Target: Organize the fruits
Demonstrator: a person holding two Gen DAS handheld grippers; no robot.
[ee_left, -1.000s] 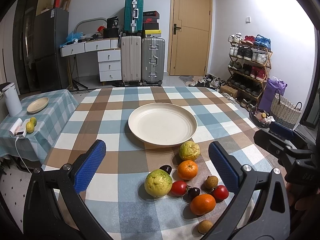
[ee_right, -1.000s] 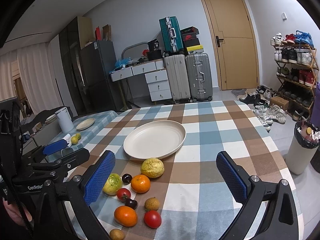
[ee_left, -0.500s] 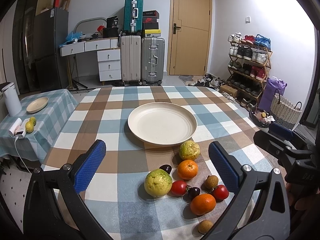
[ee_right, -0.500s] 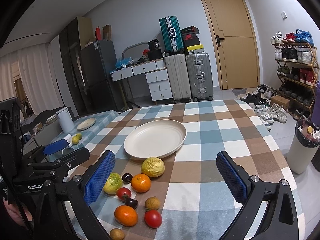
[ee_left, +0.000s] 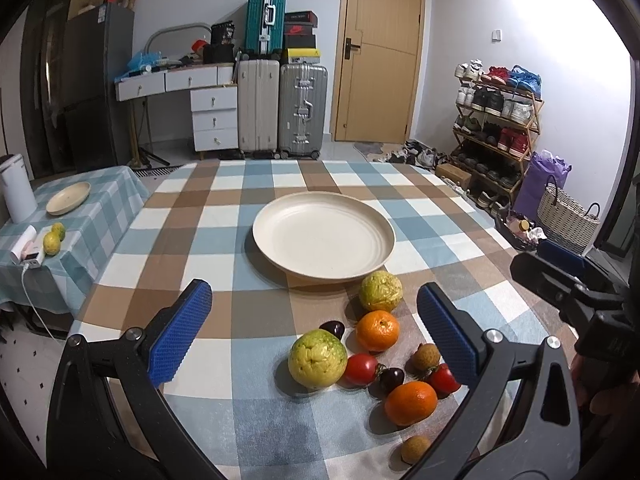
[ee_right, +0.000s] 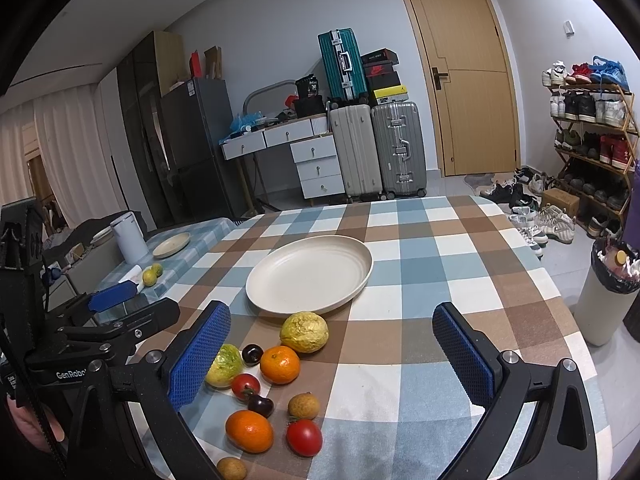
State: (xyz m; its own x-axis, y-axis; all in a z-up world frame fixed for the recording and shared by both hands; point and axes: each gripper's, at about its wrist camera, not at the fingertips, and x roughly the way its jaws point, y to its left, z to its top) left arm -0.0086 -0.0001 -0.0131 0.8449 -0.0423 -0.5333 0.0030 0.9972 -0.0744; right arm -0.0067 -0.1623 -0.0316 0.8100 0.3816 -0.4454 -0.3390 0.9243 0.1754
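Fruits lie loose in a cluster on the counter point(ee_left: 208, 200), just on the near side of the cream plate point(ee_left: 324, 236), and none is on the plate yet. Compared with a second ago almost nothing has changed: both views have only crept a little, so I judge the sorting has not begun.

The left tongs point(ee_left: 314, 330) are spread wide and hold nothing, hovering above the near edge of the cluster. The right tongs point(ee_right: 330, 354) are likewise spread and unloaded, with the cluster toward their left finger.

Nearest the plate sits a yellow guava point(ee_left: 380, 291), almost touching its rim; next an orange point(ee_left: 377, 330) and a dark cherry point(ee_left: 333, 329); then a larger green guava point(ee_left: 317, 359), tomatoes, lychees and a second orange point(ee_left: 411, 403).

Beyond and right of the plate the counter offers open room; the counter's near edge lies close behind the last lychee point(ee_left: 416, 449), so sweeping there risks a roll-off.
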